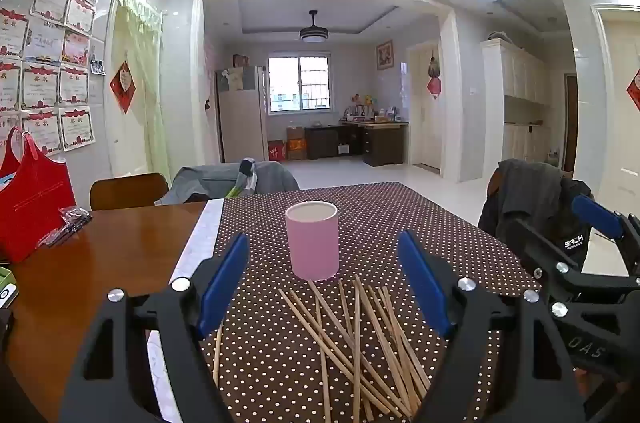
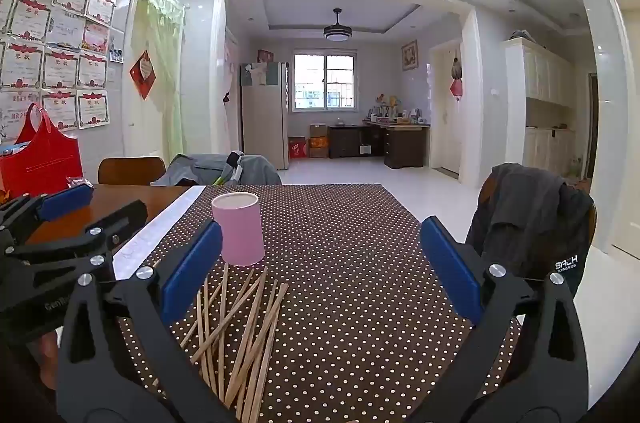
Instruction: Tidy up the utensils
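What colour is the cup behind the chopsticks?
Pink, with a white inside; the cup shows best in the left wrist view.

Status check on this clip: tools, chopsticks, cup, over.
Left tool open, empty. Right tool open, empty. Chopsticks loose on cloth before upright pink cup. Nothing blocking.

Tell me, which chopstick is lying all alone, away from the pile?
The one at the cloth's left edge, behind the left gripper's left finger. The other chopsticks lie crossed before the pink cup.

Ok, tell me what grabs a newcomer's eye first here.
The loose heap of wooden chopsticks sprawled on the polka-dot tablecloth right before both open grippers, left and right. Just beyond it stands an upright pink cup, empty as far as can be seen.
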Tool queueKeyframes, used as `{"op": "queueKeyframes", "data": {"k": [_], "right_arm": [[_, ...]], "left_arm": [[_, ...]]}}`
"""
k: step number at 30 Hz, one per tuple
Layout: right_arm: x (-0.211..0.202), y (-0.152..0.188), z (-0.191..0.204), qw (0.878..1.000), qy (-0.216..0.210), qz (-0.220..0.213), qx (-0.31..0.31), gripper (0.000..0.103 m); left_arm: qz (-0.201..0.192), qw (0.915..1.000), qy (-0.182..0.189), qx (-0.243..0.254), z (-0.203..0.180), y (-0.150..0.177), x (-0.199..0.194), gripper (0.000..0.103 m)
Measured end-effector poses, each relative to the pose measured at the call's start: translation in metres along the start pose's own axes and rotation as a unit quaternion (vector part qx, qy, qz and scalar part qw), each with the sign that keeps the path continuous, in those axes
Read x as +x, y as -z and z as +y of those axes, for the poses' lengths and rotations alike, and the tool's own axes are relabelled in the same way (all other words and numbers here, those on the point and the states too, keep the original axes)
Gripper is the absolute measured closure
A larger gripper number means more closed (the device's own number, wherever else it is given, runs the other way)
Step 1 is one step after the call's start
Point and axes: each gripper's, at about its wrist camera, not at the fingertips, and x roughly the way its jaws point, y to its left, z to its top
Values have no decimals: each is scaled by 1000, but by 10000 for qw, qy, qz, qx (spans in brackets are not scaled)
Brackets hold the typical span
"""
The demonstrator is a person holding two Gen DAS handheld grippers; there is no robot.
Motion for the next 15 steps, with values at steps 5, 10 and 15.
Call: {"op": "queueKeyframes", "data": {"k": [5,10,15], "right_arm": [[1,0,0,10000,5,37,-19,6],[2,5,-4,10000,-1,51,7,6],[4,6,-5,10000,9,93,0,6]], "left_arm": [[10,10000,-3,-15,0,0,-1,27],[1,10000,-7,-28,1,0,-3,27],[32,10000,10,-19,0,0,0,27]]}}
